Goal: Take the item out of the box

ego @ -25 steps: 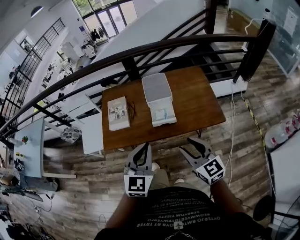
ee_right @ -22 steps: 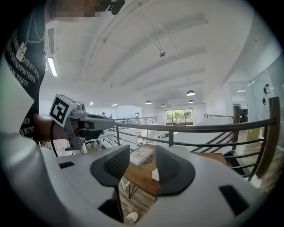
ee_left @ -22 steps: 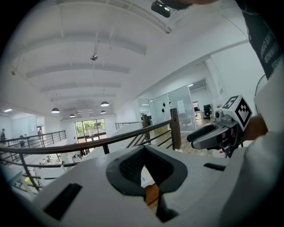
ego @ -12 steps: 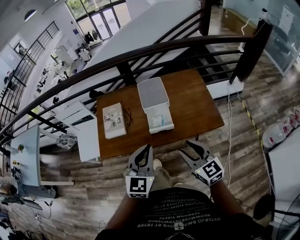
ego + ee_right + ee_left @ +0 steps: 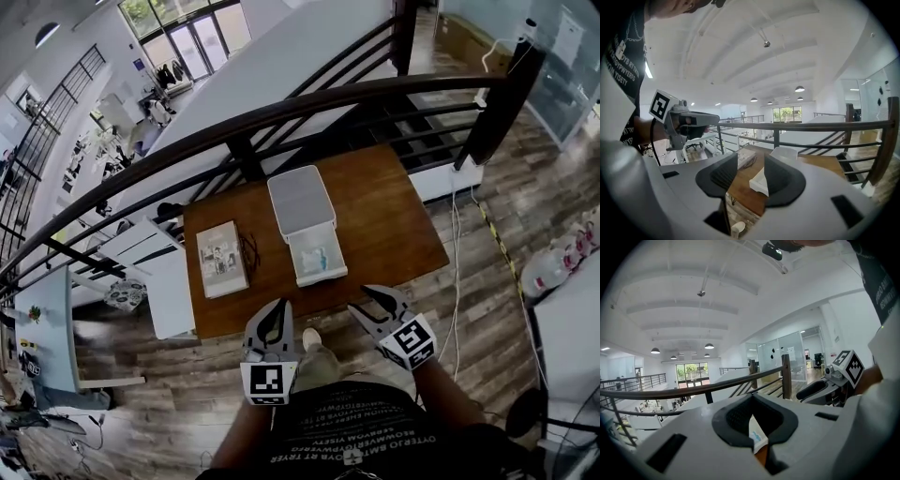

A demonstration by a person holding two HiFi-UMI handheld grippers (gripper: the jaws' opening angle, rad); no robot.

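An open white box [image 5: 317, 255] lies in the middle of the brown table [image 5: 394, 220], its lid [image 5: 302, 202] folded back behind it. A pale bluish item [image 5: 316, 257] lies inside. Both grippers hang over the floor short of the table's near edge, close to the person's body. My left gripper [image 5: 273, 322] has its fingertips together and holds nothing; in the left gripper view [image 5: 752, 398] a sliver of the box [image 5: 757, 437] shows behind the jaws. My right gripper [image 5: 373, 302] stands open and empty, and in its view [image 5: 751, 161] the box [image 5: 761, 182] lies ahead.
A book [image 5: 221, 259] and a dark looped thing [image 5: 248, 251] lie left of the box. A dark metal railing [image 5: 281, 111] curves behind the table. White furniture [image 5: 171, 286] stands at the table's left; a cable [image 5: 459, 272] hangs at its right.
The head view has shifted, so the table and box sit slightly lower and left in frame. Both grippers stay low before the body, drawn a little closer together.
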